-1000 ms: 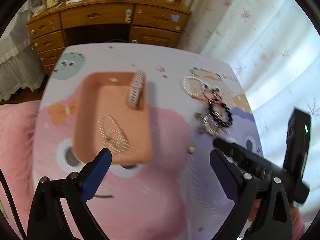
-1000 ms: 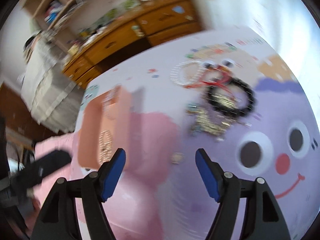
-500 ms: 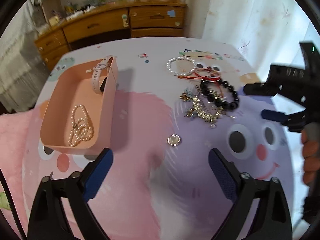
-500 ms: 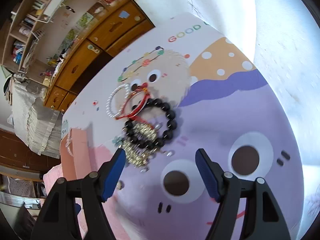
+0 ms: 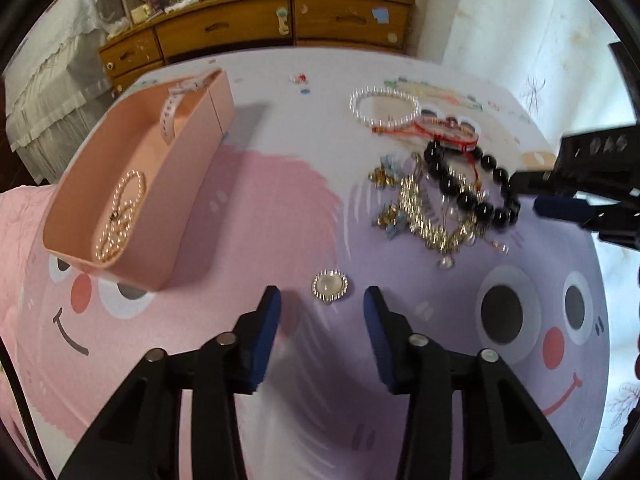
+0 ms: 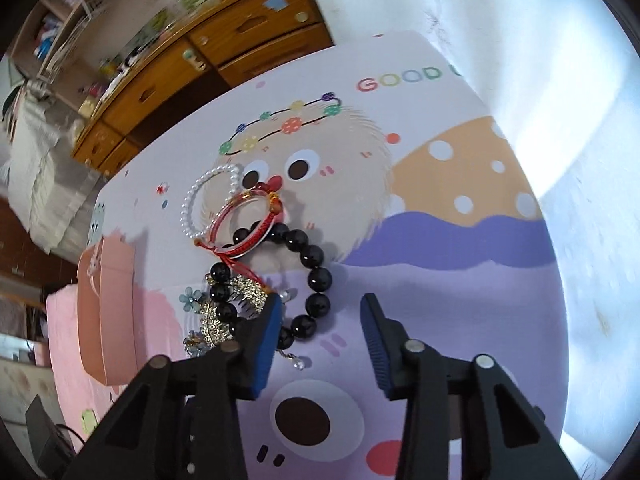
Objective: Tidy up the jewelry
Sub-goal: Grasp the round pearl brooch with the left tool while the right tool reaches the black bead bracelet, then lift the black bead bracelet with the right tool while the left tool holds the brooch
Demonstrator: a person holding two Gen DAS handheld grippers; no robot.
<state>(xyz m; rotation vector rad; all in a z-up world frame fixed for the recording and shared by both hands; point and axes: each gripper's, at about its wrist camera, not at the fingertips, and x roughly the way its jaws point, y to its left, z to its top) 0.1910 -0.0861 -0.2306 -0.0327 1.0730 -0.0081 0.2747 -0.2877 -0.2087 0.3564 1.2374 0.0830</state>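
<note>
**Two open tools close in on loose jewelry beside a pink tray**

A worktop (image 5: 280, 184) covered with a cartoon-face mat carries a pink tray (image 5: 188, 184). Inside the tray lie a pearl necklace (image 5: 120, 216) and a pale watch strap (image 5: 170, 114) draped over its far rim.

To the right of the tray, near its front corner, a small round brooch (image 5: 329, 285) lies alone. The left tool (image 5: 322, 300) hovers just in front of the brooch with its jaws apart and empty, the brooch lined up with the gap.

Farther right of the tray sits a tangled heap: a white pearl bracelet (image 5: 384, 106), a red cord bracelet (image 5: 446, 134), a black bead bracelet (image 5: 472, 188) and a gold chain with charms (image 5: 430, 216). The right tool (image 6: 320, 316) is over the near edge of this heap, jaws apart and holding nothing; one black-bead section lies between its fingers.

The brooch is likely light, hard and flat, so it may slip; pinching it across its rim seems safest. The black beads look smooth and round, strung loosely, so gripping one side of the loop should lift it. It overlaps the red cord and gold chain, which may drag along.
</note>
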